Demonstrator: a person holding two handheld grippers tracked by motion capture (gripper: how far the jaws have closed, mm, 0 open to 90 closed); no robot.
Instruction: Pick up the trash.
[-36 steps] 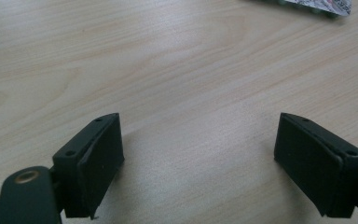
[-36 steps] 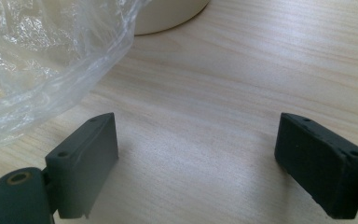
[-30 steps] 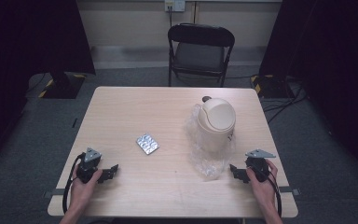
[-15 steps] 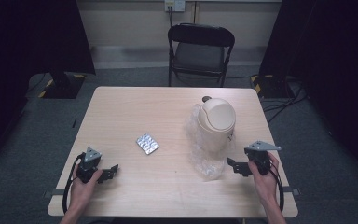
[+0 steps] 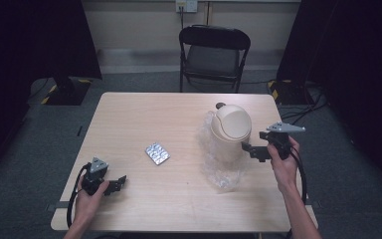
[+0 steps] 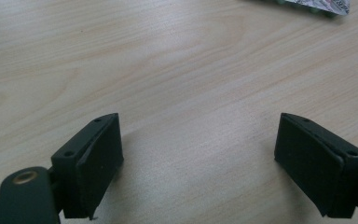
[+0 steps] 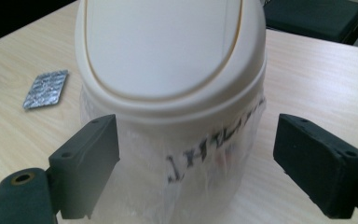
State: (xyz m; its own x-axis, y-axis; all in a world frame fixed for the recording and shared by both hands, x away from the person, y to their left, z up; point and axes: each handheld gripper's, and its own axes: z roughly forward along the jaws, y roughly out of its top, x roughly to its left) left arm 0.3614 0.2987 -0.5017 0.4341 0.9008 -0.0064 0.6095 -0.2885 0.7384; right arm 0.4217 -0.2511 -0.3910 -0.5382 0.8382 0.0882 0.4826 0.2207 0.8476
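Note:
A small cream bin with a swing lid stands on the right half of the wooden table, lined with a clear plastic bag that spills out toward the front. My right gripper is open, raised just right of the bin, its jaws either side of the bin's body below the lid. A silver blister pack lies near the table's middle. My left gripper rests open at the front left, nothing between its jaws.
A black folding chair stands behind the table's far edge. Cables lie on the grey floor at the right. Dark curtains hang at both sides.
My right gripper has lifted from the table's front right and moved forward and left, up to the bin. The left gripper has stayed put.

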